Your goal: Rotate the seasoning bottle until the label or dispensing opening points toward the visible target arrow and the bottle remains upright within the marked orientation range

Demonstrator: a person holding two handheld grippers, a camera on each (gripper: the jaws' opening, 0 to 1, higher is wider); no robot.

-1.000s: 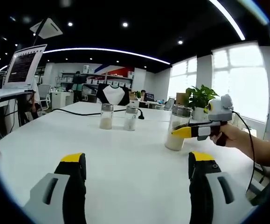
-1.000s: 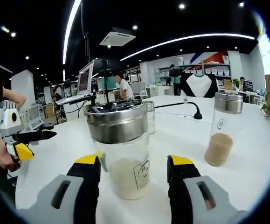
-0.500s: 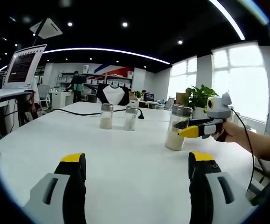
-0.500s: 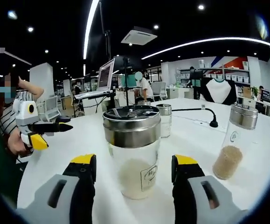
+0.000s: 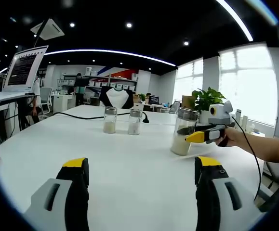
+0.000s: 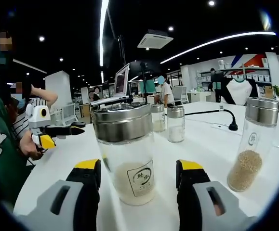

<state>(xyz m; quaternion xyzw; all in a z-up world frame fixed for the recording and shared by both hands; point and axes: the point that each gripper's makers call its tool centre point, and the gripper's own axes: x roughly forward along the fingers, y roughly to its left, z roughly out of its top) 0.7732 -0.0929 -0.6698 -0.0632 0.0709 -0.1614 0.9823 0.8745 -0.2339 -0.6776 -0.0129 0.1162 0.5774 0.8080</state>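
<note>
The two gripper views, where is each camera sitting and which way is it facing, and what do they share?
Left gripper view: rides the left tongs, held open low over the white table, looking across at the big jar; the right tongs and a hand reach in from the right.
Right gripper view: rides the right tongs, open, jaws flanking the big jar; the left tongs show at left.
Shared: big jar, table, two small jars.

Bare tabletop [image 5: 129, 159] before two jars [image 5: 122, 120]

Each gripper has grey jaws with black pads and yellow tips. A thin black cable [image 5: 253, 156] hangs behind the right gripper [image 5: 193, 134]. The person wears a green top [image 6: 3, 163].
</note>
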